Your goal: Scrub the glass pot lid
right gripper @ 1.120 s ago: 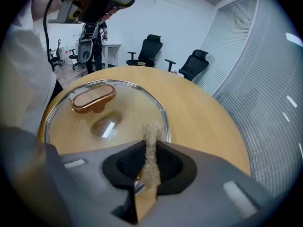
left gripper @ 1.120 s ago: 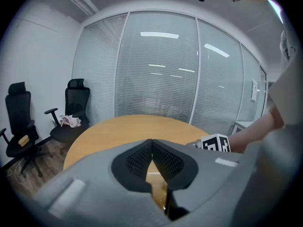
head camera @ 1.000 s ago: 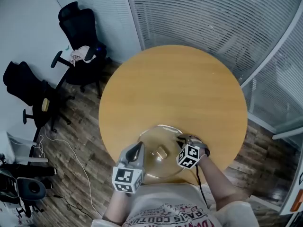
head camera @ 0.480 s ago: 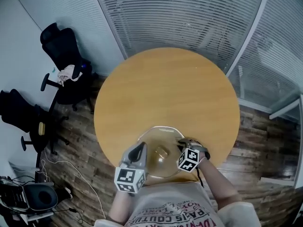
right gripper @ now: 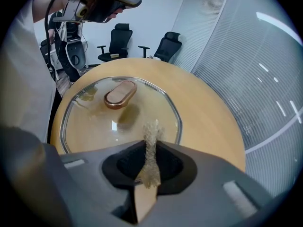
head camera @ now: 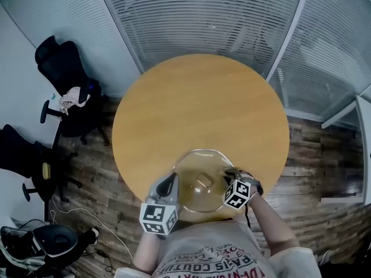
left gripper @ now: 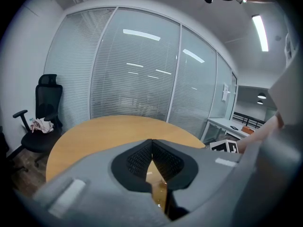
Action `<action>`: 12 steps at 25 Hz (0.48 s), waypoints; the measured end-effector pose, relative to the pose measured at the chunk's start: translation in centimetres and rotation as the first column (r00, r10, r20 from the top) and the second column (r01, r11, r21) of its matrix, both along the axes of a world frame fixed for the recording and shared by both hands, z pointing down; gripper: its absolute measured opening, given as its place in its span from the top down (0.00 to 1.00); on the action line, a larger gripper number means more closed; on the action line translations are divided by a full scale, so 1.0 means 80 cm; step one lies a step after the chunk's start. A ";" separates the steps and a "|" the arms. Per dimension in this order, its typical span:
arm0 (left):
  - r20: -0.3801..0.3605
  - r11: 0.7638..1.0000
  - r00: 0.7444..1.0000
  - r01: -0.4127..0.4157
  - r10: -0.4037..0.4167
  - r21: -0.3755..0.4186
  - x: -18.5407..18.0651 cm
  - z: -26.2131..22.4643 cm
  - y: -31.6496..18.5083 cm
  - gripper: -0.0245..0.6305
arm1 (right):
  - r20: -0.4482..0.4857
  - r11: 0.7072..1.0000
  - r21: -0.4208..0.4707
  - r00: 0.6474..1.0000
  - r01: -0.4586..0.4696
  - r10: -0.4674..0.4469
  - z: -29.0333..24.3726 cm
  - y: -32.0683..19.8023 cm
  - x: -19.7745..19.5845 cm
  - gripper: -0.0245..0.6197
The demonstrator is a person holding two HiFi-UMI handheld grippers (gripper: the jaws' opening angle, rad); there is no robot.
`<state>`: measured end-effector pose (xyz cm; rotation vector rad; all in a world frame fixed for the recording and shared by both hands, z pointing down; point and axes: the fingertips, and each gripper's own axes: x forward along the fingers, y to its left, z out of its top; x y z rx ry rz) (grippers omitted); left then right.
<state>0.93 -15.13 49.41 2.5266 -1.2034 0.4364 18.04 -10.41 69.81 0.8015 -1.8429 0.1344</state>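
The glass pot lid [head camera: 200, 184] lies flat on the round wooden table [head camera: 200, 109], near the edge closest to me; its bronze handle [right gripper: 120, 94] points up. My right gripper [head camera: 228, 177] is shut on a strip of golden mesh scrubber [right gripper: 151, 148], which hangs over the lid's [right gripper: 123, 117] right rim. My left gripper [head camera: 171, 181] is shut, with its tips at the lid's left rim. In the left gripper view the jaws meet at the tip [left gripper: 151, 142] with nothing gripped between them. Whether they touch the rim is hidden.
Black office chairs [head camera: 64, 86] stand on the wood floor left of the table. Glass walls with blinds [head camera: 203, 16] run behind it. More chairs [right gripper: 116, 41] and equipment show beyond the table in the right gripper view. My torso is right at the table's near edge.
The head view has swung, so the room looks shifted. Both grippers stay at the lid's two sides, and the right one has edged slightly outward along the rim.
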 end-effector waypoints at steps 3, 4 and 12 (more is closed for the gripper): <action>-0.001 1.000 1.000 -0.029 0.029 -0.006 -0.011 -0.002 0.003 0.95 | -0.002 0.999 -0.005 0.999 -0.053 0.053 -0.003 0.013 -0.003 0.86; -0.003 0.999 0.999 -0.037 0.037 -0.005 -0.015 -0.003 0.002 0.95 | -0.003 0.997 -0.006 0.997 -0.071 0.071 -0.003 0.017 -0.004 0.86; -0.022 0.995 0.995 -0.101 0.101 -0.004 -0.046 -0.003 0.014 0.95 | -0.027 0.977 -0.015 0.977 -0.211 0.210 -0.003 0.060 -0.024 0.86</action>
